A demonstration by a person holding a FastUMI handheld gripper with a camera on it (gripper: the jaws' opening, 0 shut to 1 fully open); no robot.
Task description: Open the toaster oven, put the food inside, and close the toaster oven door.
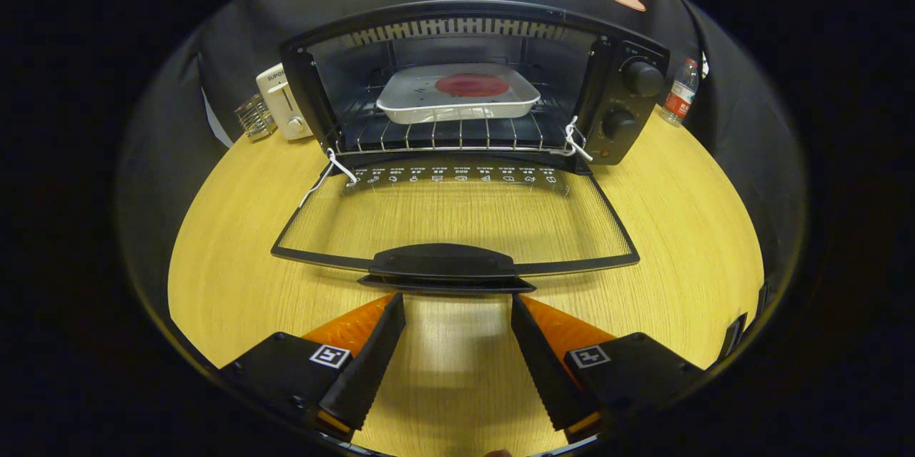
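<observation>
The black toaster oven (615,106) stands at the back of the wooden table with its glass door (457,217) folded down flat toward me. On the wire rack inside rests a white tray (407,96) holding a round red piece of food (472,85). The door's black handle (443,264) lies just ahead of my fingertips. My gripper (457,300) is open, with bare table between its fingers, and it touches nothing.
A white toaster (282,103) and a small wire rack (254,117) stand left of the oven. A plastic bottle (679,94) stands to its right. Two knobs (640,78) sit on the oven's right panel. Bare wooden table (214,264) spreads on both sides of the door.
</observation>
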